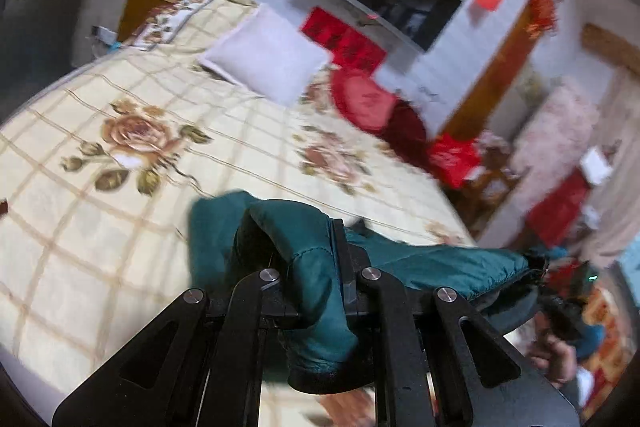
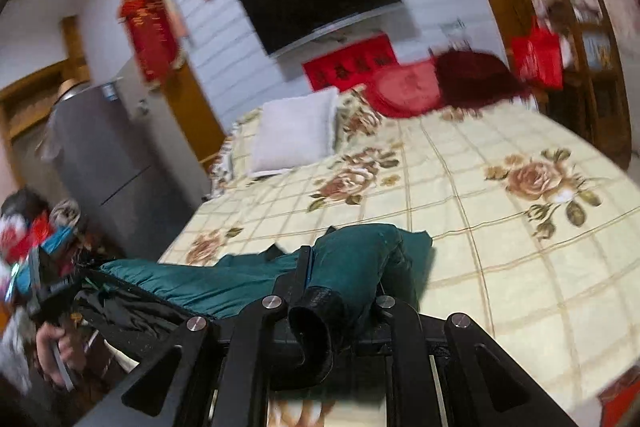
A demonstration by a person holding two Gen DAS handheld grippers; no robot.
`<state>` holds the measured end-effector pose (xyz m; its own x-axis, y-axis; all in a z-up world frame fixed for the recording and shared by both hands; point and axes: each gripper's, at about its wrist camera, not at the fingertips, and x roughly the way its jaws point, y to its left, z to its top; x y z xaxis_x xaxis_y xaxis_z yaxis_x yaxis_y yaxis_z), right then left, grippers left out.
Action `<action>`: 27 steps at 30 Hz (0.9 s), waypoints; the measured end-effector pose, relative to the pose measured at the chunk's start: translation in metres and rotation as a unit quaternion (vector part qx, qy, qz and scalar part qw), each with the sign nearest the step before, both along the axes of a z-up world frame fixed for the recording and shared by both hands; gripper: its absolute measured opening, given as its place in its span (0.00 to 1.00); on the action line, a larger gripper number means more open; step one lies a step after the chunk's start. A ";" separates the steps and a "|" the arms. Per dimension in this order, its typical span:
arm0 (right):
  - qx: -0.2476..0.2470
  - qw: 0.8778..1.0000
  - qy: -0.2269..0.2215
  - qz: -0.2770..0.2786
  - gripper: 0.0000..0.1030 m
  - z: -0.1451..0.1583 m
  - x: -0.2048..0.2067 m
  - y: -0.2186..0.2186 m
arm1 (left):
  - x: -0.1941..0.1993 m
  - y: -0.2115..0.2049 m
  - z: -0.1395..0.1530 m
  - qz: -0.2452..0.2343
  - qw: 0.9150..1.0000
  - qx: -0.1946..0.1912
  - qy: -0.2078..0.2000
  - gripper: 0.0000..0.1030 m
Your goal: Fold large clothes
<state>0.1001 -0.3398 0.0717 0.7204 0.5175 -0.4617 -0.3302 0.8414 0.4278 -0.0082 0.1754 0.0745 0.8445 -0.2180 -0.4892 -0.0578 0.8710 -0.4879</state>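
Teal quilted jacket [image 1: 320,267] fills the lower centre of both views, stretched above the flowered bedspread [image 1: 120,155]. Left gripper [image 1: 312,267] is clamped on one sleeve end, its cuff drooping between the fingers; right gripper [image 2: 340,291] is clamped likewise on the other sleeve.

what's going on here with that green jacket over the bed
A person is holding a teal padded jacket stretched between two handheld grippers above a floral bedspread. The left gripper has its jaws shut on one cuffed sleeve end, and the right gripper is shut on the other. The jacket hangs between them, not yet laid flat or folded. A white pillow lies further up the bed.
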 end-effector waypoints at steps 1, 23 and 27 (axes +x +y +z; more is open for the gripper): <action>0.000 1.000 0.012 -0.007 0.12 -0.006 0.017 0.003 | 0.013 0.000 -0.006 0.007 1.000 0.007 0.008 0.08; -0.062 0.987 0.145 -0.045 0.28 -0.122 0.178 0.054 | 0.167 -0.002 -0.117 0.030 0.982 0.115 0.149 0.14; 0.016 0.986 0.160 -0.036 0.43 -0.094 0.164 0.031 | 0.155 0.001 -0.083 0.014 0.984 0.113 0.137 0.19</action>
<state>0.2636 -0.3088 -0.0223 0.5750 0.4887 -0.6561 -0.1144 0.8421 0.5270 0.1468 0.1761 -0.0085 0.6779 -0.0553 -0.7331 -0.1867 0.9515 -0.2445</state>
